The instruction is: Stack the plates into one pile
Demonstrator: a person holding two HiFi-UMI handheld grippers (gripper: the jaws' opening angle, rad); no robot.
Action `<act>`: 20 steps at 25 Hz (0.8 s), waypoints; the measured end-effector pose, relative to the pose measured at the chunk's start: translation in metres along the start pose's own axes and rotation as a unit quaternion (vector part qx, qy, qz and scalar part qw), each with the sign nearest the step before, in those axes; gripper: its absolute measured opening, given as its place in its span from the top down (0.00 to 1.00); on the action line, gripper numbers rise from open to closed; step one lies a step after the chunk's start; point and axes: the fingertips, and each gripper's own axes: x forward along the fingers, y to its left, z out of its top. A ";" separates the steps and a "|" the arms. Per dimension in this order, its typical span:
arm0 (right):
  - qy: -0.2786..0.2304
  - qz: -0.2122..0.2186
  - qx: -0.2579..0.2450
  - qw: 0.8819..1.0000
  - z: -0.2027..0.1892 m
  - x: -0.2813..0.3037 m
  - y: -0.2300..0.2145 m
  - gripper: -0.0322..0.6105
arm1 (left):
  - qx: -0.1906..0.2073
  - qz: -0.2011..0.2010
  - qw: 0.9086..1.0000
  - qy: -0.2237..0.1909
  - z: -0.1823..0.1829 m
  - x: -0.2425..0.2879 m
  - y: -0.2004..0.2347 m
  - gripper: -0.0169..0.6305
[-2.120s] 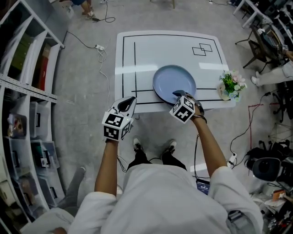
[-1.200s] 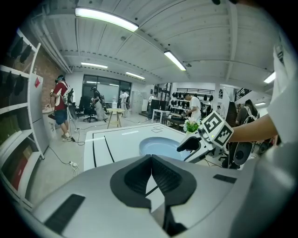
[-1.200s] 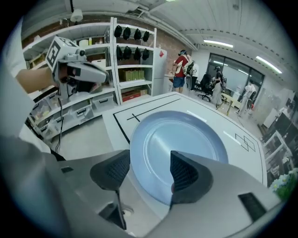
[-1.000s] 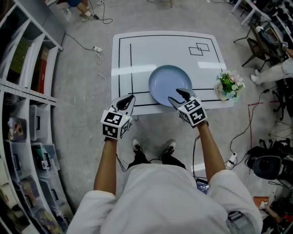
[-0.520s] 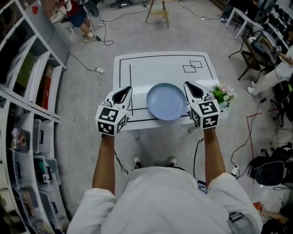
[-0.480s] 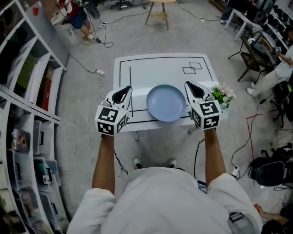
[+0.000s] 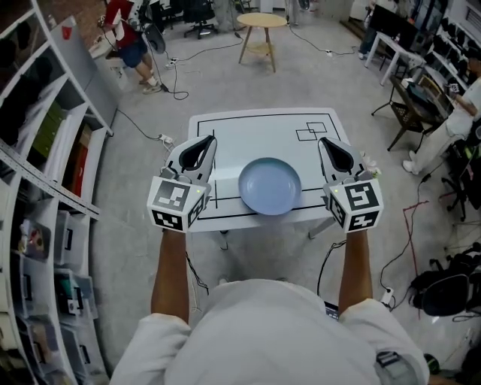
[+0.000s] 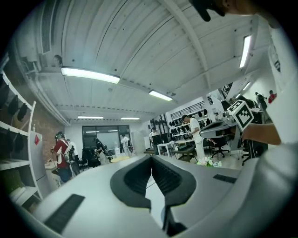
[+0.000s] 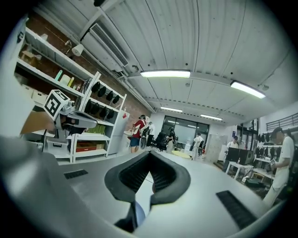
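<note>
Both my arms reach forward, level; left gripper (image 7: 204,144) and right gripper (image 7: 329,146) pinched closed, nothing between jaws.

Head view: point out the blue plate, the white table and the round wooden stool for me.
blue plate (image 7: 270,186), head view, middle of its dish.
white table (image 7: 255,135), head view, bare top behind the plate.
round wooden stool (image 7: 261,19), head view, its round seat.

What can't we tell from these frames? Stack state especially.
- Pile height: head view looks straight down on the blue plate; rim too small to tell one plate from several.
- Gripper views: both aim across the room; their own jaws block nearly everything below.
- Head view: left gripper and right gripper cover the table's front corners.
</note>
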 end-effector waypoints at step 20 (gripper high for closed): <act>-0.012 0.007 -0.006 1.000 0.011 -0.004 0.014 0.93 | 0.023 0.004 1.000 -0.001 0.004 -0.008 -0.010 0.95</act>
